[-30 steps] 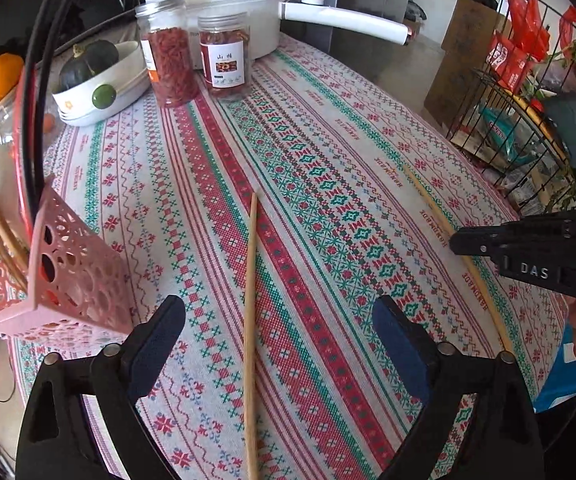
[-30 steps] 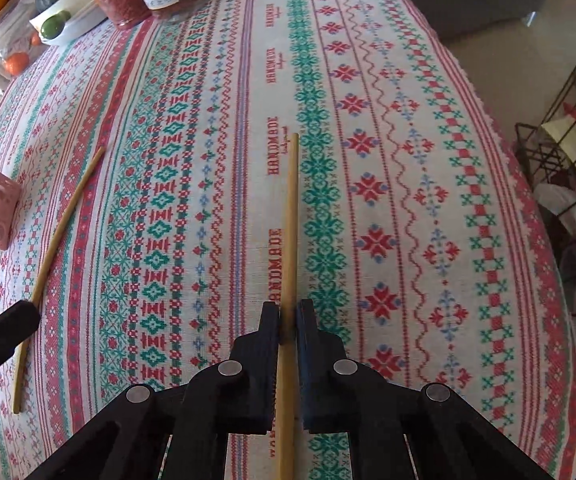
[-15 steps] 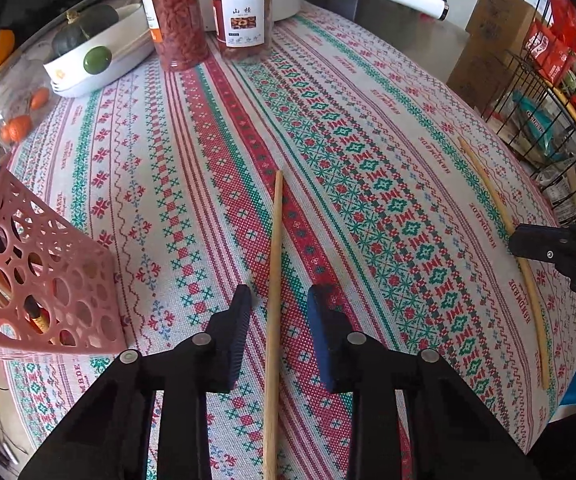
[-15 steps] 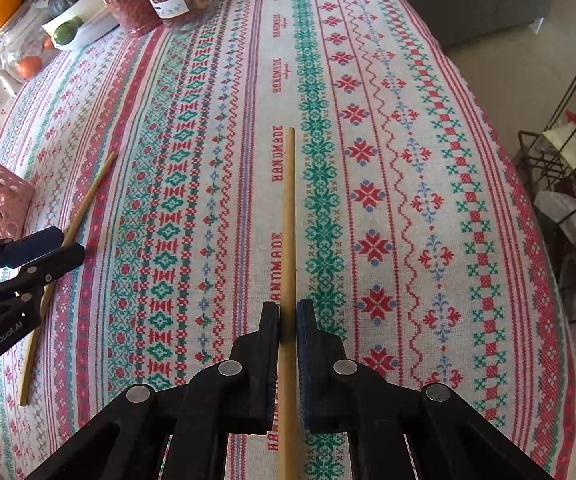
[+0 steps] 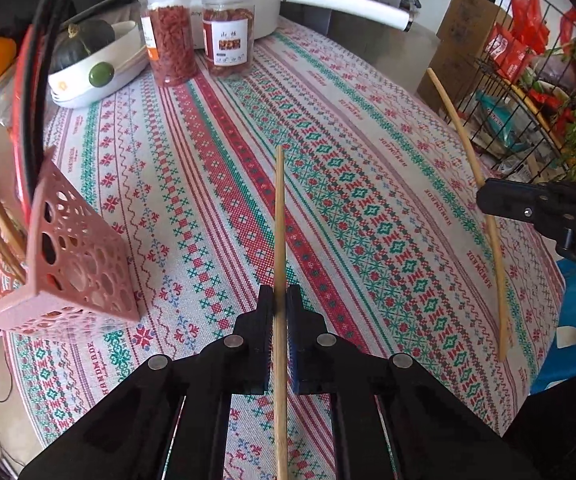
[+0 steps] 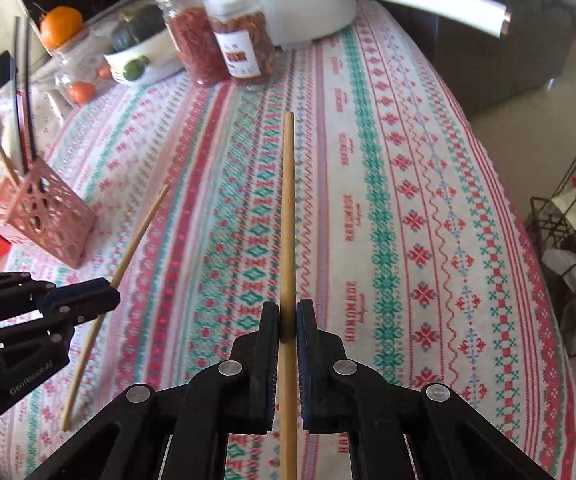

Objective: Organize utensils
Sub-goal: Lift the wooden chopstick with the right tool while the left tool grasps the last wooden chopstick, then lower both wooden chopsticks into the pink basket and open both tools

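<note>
Chopsticks (image 5: pixel 279 216) (image 6: pixel 288 216) in both tools; holder's sticks right-view only.

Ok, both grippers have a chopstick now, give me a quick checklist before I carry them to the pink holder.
1. Left gripper shut on left chopstick: ok.
2. Right gripper shut on right chopstick: ok.
3. Both chopsticks run straight along the fingers: ok.
4. Pink holder upright: ok.
5. Room among the chopsticks already inside: cannot tell.
6. Path across the tablecloth to the holder unobstructed: ok.
</note>
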A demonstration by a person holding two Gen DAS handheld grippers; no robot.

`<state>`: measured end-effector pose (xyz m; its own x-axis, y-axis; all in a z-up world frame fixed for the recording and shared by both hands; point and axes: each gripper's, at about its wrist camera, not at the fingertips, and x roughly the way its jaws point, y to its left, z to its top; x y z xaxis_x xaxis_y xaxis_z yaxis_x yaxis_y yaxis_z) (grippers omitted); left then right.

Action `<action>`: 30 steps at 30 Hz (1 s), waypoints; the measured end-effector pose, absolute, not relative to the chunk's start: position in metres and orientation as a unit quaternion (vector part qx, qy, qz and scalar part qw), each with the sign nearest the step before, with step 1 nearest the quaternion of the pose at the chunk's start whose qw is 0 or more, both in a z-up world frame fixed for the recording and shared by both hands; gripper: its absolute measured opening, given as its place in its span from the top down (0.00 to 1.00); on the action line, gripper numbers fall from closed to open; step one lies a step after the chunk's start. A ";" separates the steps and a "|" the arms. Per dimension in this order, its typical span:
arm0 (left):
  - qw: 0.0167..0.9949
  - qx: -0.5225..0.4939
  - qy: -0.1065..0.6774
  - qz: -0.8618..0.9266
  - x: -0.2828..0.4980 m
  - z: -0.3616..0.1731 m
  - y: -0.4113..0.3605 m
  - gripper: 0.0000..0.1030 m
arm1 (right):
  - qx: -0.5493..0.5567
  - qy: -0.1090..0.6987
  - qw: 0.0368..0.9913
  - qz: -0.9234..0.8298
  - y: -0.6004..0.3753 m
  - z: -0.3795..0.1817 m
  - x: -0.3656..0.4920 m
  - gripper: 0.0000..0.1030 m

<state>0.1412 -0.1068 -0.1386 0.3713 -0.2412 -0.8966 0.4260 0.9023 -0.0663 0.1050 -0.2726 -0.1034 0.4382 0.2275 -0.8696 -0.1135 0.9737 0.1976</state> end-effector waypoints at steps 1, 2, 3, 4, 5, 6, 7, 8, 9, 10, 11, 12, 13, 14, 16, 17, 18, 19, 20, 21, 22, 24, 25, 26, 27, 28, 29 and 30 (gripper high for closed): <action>0.828 0.086 0.514 -0.207 0.136 -0.131 -0.105 0.94 | 0.057 0.514 0.849 0.104 -0.271 -0.099 0.103 0.95; 0.833 0.084 0.505 -0.211 0.130 -0.124 -0.103 0.94 | 0.059 0.508 0.852 0.108 -0.269 -0.094 0.100 0.95; 0.838 0.081 0.496 -0.214 0.125 -0.116 -0.100 0.94 | 0.062 0.502 0.855 0.112 -0.267 -0.089 0.096 0.95; 0.843 0.077 0.487 -0.217 0.119 -0.108 -0.098 0.94 | 0.065 0.495 0.859 0.116 -0.265 -0.084 0.093 0.95; 0.847 0.073 0.477 -0.221 0.113 -0.100 -0.095 0.94 | 0.067 0.488 0.862 0.120 -0.262 -0.079 0.090 0.95; 0.850 0.071 0.469 -0.226 0.108 -0.092 -0.091 0.94 | 0.069 0.481 0.865 0.124 -0.260 -0.073 0.088 0.95; 0.854 0.070 0.462 -0.229 0.106 -0.085 -0.090 0.94 | 0.071 0.473 0.869 0.129 -0.258 -0.067 0.085 0.95; 0.859 0.068 0.454 -0.229 0.101 -0.078 -0.086 0.94 | 0.072 0.464 0.873 0.134 -0.255 -0.061 0.083 0.95; 0.863 0.065 0.445 -0.229 0.097 -0.070 -0.081 0.94 | 0.072 0.453 0.878 0.138 -0.252 -0.055 0.081 0.95; 0.869 0.062 0.436 -0.227 0.092 -0.063 -0.076 0.94 | 0.070 0.441 0.883 0.142 -0.248 -0.048 0.078 0.95; 0.874 0.056 0.426 -0.226 0.088 -0.055 -0.070 0.94 | 0.068 0.429 0.889 0.146 -0.244 -0.042 0.076 0.95; 0.880 0.050 0.416 -0.224 0.085 -0.048 -0.065 0.94 | 0.066 0.415 0.895 0.150 -0.240 -0.036 0.074 0.95; 0.886 0.043 0.405 -0.224 0.081 -0.038 -0.059 0.94 | 0.064 0.403 0.900 0.154 -0.236 -0.030 0.073 0.95; 0.892 0.036 0.392 -0.222 0.078 -0.030 -0.053 0.94 | 0.064 0.391 0.904 0.160 -0.232 -0.023 0.071 0.95; 0.906 0.029 0.364 -0.215 0.073 -0.011 -0.042 0.94 | 0.065 0.370 0.911 0.170 -0.224 -0.011 0.070 0.95; 0.913 0.027 0.348 -0.210 0.071 -0.003 -0.037 0.94 | 0.066 0.360 0.914 0.173 -0.221 -0.005 0.070 0.95; 0.921 0.026 0.332 -0.204 0.069 0.006 -0.031 0.94 | 0.067 0.352 0.917 0.177 -0.217 0.000 0.070 0.95; 0.928 0.024 0.317 -0.197 0.069 0.014 -0.023 0.94 | 0.068 0.345 0.919 0.181 -0.214 0.005 0.070 0.95; 0.933 0.020 0.304 -0.190 0.069 0.021 -0.017 0.94 | 0.069 0.338 0.920 0.186 -0.210 0.009 0.070 0.95; 0.939 0.016 0.292 -0.182 0.069 0.028 -0.012 0.94 | 0.069 0.333 0.921 0.190 -0.205 0.014 0.070 0.95; 0.943 0.011 0.284 -0.176 0.069 0.033 -0.006 0.94 | 0.070 0.328 0.922 0.193 -0.201 0.017 0.071 0.95; 0.948 -0.001 0.273 -0.167 0.072 0.042 0.003 0.94 | 0.074 0.322 0.922 0.201 -0.194 0.023 0.073 0.95; 0.950 -0.005 0.268 -0.162 0.073 0.045 0.007 0.94 | 0.076 0.319 0.922 0.203 -0.190 0.025 0.074 0.95; 0.952 -0.007 0.263 -0.155 0.074 0.048 0.011 0.94 | 0.078 0.318 0.922 0.206 -0.187 0.027 0.074 0.95; 0.954 -0.008 0.259 -0.150 0.074 0.050 0.013 0.94 | 0.080 0.316 0.922 0.209 -0.183 0.029 0.074 0.95; 0.956 -0.008 0.255 -0.145 0.075 0.051 0.015 0.94 | 0.081 0.315 0.921 0.212 -0.180 0.030 0.075 0.95; 0.958 -0.007 0.251 -0.139 0.076 0.053 0.017 0.94 | 0.082 0.315 0.921 0.214 -0.176 0.031 0.076 0.95; 0.960 -0.005 0.247 -0.132 0.077 0.054 0.020 0.94 | 0.082 0.314 0.921 0.216 -0.174 0.031 0.077 0.95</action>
